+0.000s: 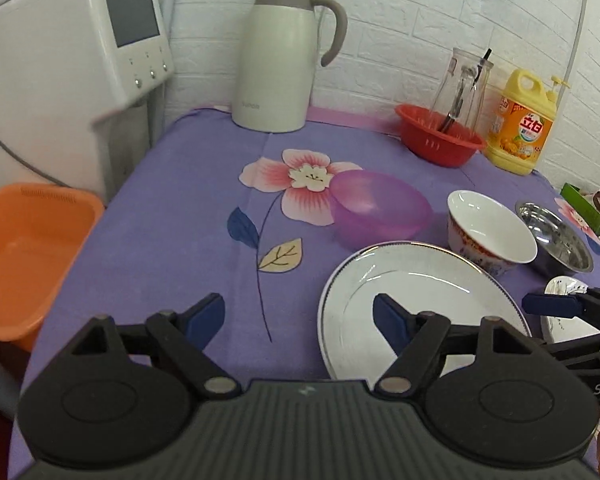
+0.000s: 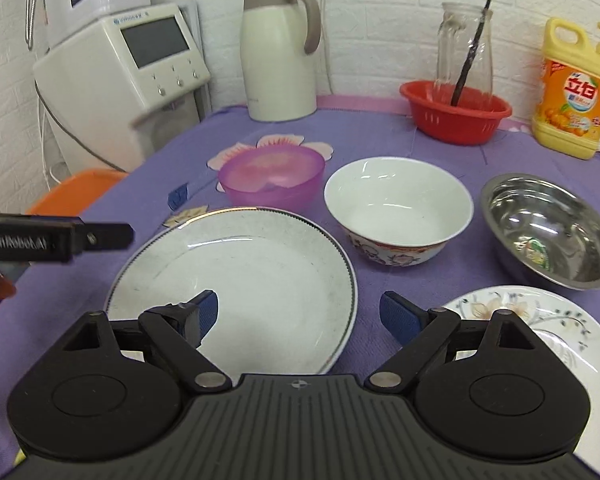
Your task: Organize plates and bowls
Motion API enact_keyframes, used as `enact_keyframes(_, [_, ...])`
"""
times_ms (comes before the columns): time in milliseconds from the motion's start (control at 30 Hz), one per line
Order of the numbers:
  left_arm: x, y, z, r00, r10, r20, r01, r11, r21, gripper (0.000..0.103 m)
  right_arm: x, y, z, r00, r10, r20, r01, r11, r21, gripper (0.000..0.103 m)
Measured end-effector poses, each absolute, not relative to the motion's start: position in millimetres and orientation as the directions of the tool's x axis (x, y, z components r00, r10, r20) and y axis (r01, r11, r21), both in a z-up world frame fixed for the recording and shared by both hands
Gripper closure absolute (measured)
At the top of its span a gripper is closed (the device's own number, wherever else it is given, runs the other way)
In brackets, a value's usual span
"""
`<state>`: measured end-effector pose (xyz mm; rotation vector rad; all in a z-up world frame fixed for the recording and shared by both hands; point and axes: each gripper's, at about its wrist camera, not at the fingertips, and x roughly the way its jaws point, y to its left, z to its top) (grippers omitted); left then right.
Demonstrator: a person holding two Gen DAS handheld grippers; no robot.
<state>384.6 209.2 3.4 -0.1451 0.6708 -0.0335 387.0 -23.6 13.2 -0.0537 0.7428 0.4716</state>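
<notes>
While both tools hang above the purple flowered tablecloth [image 2: 380, 136], we hold our left gripper [image 1: 298, 318] with its jaws spread wide and nothing between them; its right blue pad [image 1: 388, 322] sits over the near left part of the large white plate [image 1: 416, 292], and its left pad is over bare cloth. Our right gripper [image 2: 298, 312] is likewise released and empty: its left fingertip [image 2: 206, 310] hangs over the near part of the same large white plate [image 2: 240, 276], while the right one lies over the cloth between that plate and the small flower-patterned plate [image 2: 560, 320] at the lower right. We cannot tell whether any pad touches the plate.

Beyond the large plate stand three bowls in a row: a translucent purple bowl [image 2: 272, 178] on the left, a white ceramic bowl [image 2: 398, 208] with a red pattern outside in the middle, and a steel bowl [image 2: 548, 228] on the right. All are upright and apart from each other.

Farther back stand a cream thermos jug [image 2: 278, 52], a red basket [image 2: 456, 114] holding a glass jar [image 2: 466, 48], and a yellow detergent bottle [image 2: 572, 92]. An orange tub [image 1: 24, 256] sits off the table's left edge.
</notes>
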Motion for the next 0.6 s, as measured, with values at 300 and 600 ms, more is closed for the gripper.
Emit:
enact_keyframes(300, [406.8, 180.1, -22.0, 0.752, -0.091, -0.653, 0.037, 0.995, -0.095, 0.027, 396.2, -10.1, -6.9, 0.617, 0.348, -0.706, -0.440, 0.896, 0.058, 0.000])
enact_keyframes(600, [402.1, 182.5, -26.1, 0.748, -0.063, -0.661, 0.025, 0.997, -0.066, 0.028, 398.2, -3.7, -8.1, 0.616, 0.344, -0.709, -0.460, 0.887, 0.031, 0.000])
